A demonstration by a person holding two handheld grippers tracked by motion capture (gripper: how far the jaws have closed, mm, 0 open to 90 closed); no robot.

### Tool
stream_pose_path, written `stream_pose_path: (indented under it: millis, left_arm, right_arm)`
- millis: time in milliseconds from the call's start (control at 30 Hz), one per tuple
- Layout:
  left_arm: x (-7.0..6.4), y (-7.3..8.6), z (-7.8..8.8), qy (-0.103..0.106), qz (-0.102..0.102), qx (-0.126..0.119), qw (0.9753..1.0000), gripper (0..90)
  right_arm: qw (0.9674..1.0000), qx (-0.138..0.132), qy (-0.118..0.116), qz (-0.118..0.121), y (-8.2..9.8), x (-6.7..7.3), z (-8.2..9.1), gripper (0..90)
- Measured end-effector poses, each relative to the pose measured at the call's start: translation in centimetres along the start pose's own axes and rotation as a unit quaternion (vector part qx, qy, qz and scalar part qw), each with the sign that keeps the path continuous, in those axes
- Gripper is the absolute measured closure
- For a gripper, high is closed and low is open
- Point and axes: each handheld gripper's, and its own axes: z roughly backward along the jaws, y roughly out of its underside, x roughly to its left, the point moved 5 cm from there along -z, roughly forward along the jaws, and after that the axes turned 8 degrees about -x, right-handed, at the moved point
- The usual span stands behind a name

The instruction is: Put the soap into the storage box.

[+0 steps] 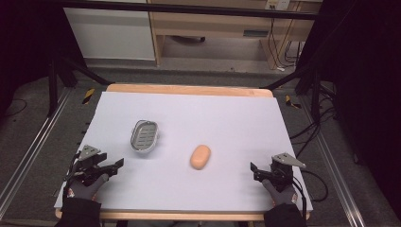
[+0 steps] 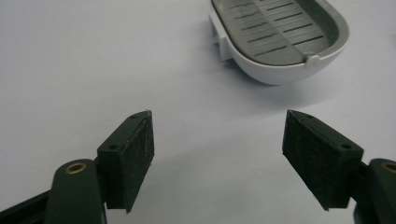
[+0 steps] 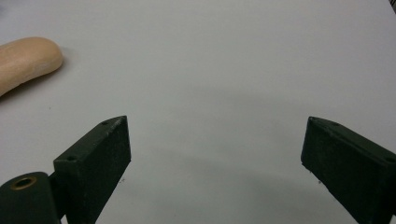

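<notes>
soap dish (image 1: 144, 136) sitting left of centre on the mat (image 1: 227, 113), nothing in it. soap (image 1: 200, 156) lying just right of it, apart. left gripper (image 1: 117, 165) and right gripper (image 1: 253, 170) hovering near edge, jaws gaping, gripping nothing.

what's on the table, counted

one soap (image 1: 200, 157), a single peach-coloured oval bar. one dish (image 1: 144, 136), grey, with a slotted insert. two grippers: a left gripper (image 1: 115, 166) and a right gripper (image 1: 256, 171), each with two black jaws, so four jaws in all. two gloved hands, one on each gripper. one table (image 1: 227, 118) under all of it, with one pale sheet over it.
</notes>
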Motion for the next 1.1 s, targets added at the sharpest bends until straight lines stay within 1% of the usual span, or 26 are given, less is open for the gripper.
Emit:
stream_pose_path:
  millis: [33, 167, 300, 333, 467, 500, 600, 633, 667, 700, 833, 933, 967, 1033, 1100]
  left_arm:
    - [-0.2, 0.0, 0.0, 0.003, -0.005, 0.002, 1.0000, 25.5]
    - [-0.9, -0.1, -0.1, 0.009, -0.011, 0.002, 0.9999, 26.0]
    - [-1.3, -0.1, -0.2, 0.011, -0.013, 0.002, 0.9998, 26.8]
    - [-1.3, -0.1, -0.2, 0.011, -0.014, 0.003, 0.9998, 26.8]
    - [-1.6, -0.2, -0.2, 0.014, -0.016, 0.003, 0.9998, 26.8]
    - [-1.7, -0.2, -0.2, 0.014, -0.015, 0.002, 0.9998, 26.8]
    - [-1.8, -0.2, -0.3, 0.015, -0.016, 0.004, 0.9998, 26.6]
    - [-1.9, -0.2, -0.3, 0.016, -0.018, 0.005, 0.9997, 26.6]
    - [-2.0, -0.2, -0.3, 0.017, -0.017, 0.004, 0.9997, 26.5]
    - [-2.0, -0.2, -0.3, 0.017, -0.018, 0.004, 0.9997, 26.4]
    - [-2.2, -0.2, -0.4, 0.018, -0.020, 0.005, 0.9996, 26.4]
    - [-2.5, -0.3, -0.4, 0.021, -0.026, 0.006, 0.9994, 26.2]
    - [-2.8, -0.4, -0.5, 0.022, -0.032, 0.007, 0.9992, 26.2]
    - [-3.0, -0.4, -0.6, 0.023, -0.037, 0.009, 0.9990, 26.1]
    - [-3.2, -0.4, -0.6, 0.023, -0.038, 0.008, 0.9990, 26.0]
  right_arm:
    - [1.0000, 0.001, 0.001, 0.001, 0.0, 0.0, 0.0, 8.2]
    - [1.0000, -0.001, -0.001, -0.003, 0.0, 0.1, 0.0, 7.5]
    - [1.0000, -0.001, -0.004, -0.004, 0.0, 0.1, 0.0, 7.6]
    - [1.0000, 0.000, -0.005, -0.008, 0.0, 0.1, 0.0, 7.6]
    - [0.9999, -0.008, -0.008, -0.004, -0.1, 0.1, 0.1, 7.3]
    - [0.9999, -0.007, -0.011, -0.008, -0.2, 0.2, 0.1, 7.2]
    - [0.9999, 0.000, -0.011, -0.004, 0.0, 0.3, 0.0, 7.2]
    - [0.9999, 0.002, -0.011, 0.001, 0.0, 0.4, -0.1, 7.2]
    - [0.9999, 0.003, -0.013, -0.001, 0.0, 0.5, 0.0, 7.2]
    - [0.9999, 0.000, -0.011, 0.002, 0.0, 0.4, -0.1, 7.1]
    - [0.9999, 0.000, -0.010, 0.003, 0.0, 0.4, -0.1, 7.0]
    - [0.9999, 0.000, -0.010, 0.002, 0.0, 0.4, -0.1, 7.0]
    - [0.9999, 0.000, -0.010, 0.002, 0.0, 0.4, -0.1, 6.9]
    - [0.9999, 0.000, -0.010, 0.003, 0.0, 0.4, -0.1, 6.9]
    - [0.9999, 0.000, -0.010, 0.003, 0.0, 0.4, -0.1, 6.8]
